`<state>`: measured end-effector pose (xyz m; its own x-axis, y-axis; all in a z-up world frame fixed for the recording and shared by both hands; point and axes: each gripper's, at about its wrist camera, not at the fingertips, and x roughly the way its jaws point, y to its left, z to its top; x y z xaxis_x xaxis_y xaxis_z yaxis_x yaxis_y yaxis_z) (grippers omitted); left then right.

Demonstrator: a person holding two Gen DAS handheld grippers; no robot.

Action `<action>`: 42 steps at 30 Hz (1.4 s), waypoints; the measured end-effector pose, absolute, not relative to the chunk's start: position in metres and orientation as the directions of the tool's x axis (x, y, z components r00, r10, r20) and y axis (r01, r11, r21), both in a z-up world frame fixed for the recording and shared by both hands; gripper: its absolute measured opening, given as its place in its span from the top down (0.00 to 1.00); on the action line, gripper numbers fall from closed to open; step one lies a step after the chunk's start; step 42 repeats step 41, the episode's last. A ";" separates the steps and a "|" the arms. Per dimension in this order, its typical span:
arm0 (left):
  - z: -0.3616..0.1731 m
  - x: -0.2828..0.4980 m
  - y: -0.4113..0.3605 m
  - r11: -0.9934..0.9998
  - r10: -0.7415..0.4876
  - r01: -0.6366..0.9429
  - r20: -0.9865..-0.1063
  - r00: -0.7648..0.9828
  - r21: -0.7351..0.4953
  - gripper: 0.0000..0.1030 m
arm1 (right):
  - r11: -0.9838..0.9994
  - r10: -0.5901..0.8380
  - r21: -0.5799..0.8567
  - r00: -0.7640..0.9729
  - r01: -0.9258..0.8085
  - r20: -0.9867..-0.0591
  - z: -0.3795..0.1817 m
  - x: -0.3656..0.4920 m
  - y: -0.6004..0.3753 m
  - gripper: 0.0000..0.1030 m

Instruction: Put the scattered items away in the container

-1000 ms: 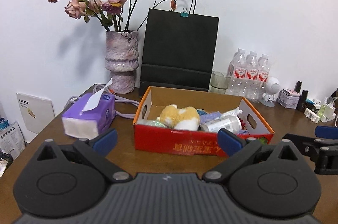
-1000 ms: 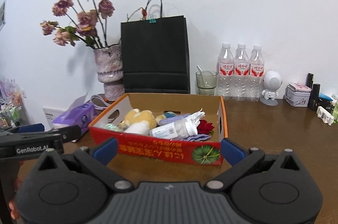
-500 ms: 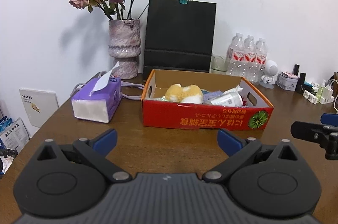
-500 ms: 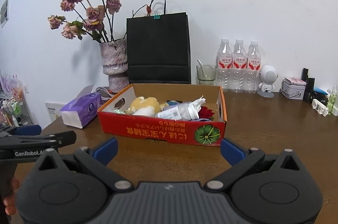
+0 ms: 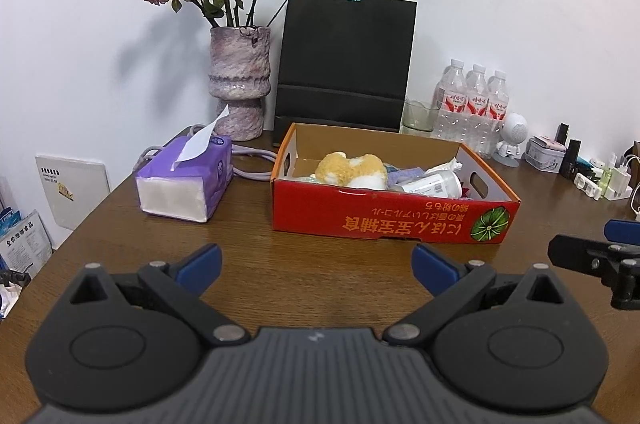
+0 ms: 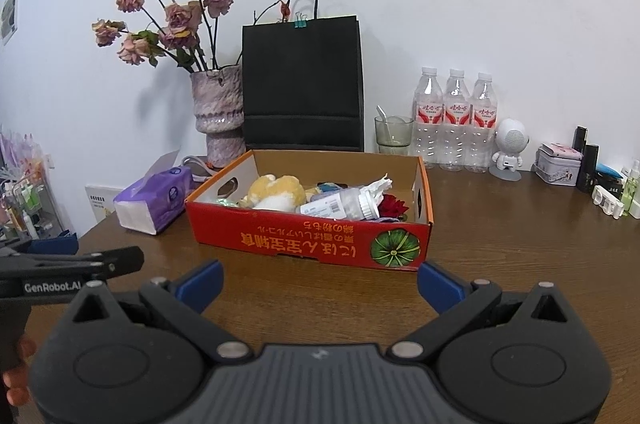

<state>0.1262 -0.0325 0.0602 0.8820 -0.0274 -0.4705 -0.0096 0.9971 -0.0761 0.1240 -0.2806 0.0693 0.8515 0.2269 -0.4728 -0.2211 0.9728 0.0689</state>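
Above the bare wooden table (image 5: 312, 284), you hold left gripper (image 5: 316, 264) and right gripper (image 6: 320, 282) level, empty, fingers spread wide, facing the filled red box (image 5: 384, 220) just ahead.

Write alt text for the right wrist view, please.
An open right gripper hovers over a brown table, facing a red box holding a plush toy, bottle and other items. Behind stand a vase, black bag and water bottles.
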 end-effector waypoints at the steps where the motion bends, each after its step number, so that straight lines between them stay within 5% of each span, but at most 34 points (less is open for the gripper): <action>1: 0.060 0.126 -0.032 0.997 -0.028 -0.009 -0.471 0.882 -0.078 0.00 | 0.973 0.227 0.069 0.851 -0.222 -0.473 0.069 0.124 -0.280 0.00; 42: 0.057 0.125 -0.039 0.997 -0.040 0.006 -0.456 0.889 -0.074 0.00 | 0.975 0.218 0.070 0.845 -0.212 -0.489 0.057 0.126 -0.280 0.00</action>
